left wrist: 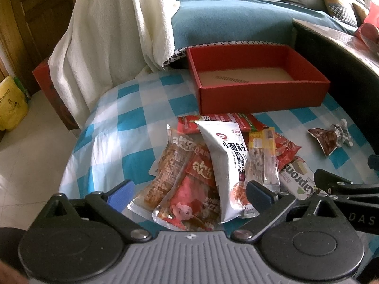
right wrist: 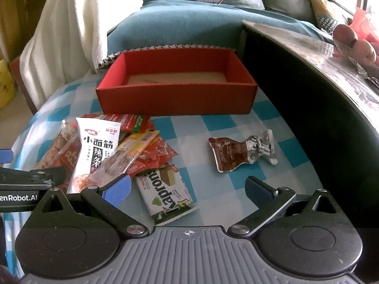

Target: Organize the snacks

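A pile of snack packets lies on the blue-and-white checked cloth (left wrist: 113,127). On top is a white packet (left wrist: 227,158) (right wrist: 94,149), with red packets (left wrist: 189,196) and a clear yellow-topped packet (left wrist: 263,156) beside it. A green-and-white wafer packet (right wrist: 165,194) (left wrist: 298,179) lies at the pile's right edge. A brown foil packet (right wrist: 239,151) (left wrist: 329,139) sits alone further right. Behind them stands a red box (left wrist: 258,94) (right wrist: 175,97), with only its cardboard floor showing inside. My left gripper (left wrist: 189,189) hovers open over the pile. My right gripper (right wrist: 187,189) is open above the wafer packet, touching nothing.
A dark curved table edge (right wrist: 308,99) rises close on the right, with round fruit (right wrist: 355,42) on top. A blue sofa (left wrist: 227,23) and a white towel (left wrist: 106,35) stand behind the box. The cloth drops off to a pale floor (left wrist: 28,146) on the left.
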### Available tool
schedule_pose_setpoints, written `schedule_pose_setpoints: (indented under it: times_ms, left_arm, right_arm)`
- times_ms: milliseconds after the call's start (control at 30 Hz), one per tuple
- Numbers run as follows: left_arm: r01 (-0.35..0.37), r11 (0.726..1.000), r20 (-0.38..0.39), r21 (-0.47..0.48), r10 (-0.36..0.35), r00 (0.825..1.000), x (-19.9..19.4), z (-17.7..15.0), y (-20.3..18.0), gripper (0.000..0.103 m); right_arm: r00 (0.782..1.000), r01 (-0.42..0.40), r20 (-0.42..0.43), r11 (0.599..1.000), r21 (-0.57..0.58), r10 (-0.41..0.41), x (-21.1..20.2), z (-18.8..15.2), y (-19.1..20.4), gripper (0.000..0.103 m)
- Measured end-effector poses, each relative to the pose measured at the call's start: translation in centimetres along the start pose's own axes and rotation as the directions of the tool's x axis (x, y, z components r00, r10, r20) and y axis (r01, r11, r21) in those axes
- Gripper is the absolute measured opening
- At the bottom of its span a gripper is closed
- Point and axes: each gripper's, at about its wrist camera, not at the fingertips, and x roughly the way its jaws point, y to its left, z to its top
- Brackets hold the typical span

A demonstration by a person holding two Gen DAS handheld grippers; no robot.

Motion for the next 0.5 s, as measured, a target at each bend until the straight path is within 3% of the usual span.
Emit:
schedule_pose_setpoints:
  times_ms: [500]
  left_arm:
    - [0.037,0.999,-0.016,-0.013,-0.037,0.999,-0.24,-0.02,0.08,0.095]
  right_arm:
    - [0.999,-0.022,-0.024,0.999,0.027,0.023,-0.42,-0.23,-0.32,0.103]
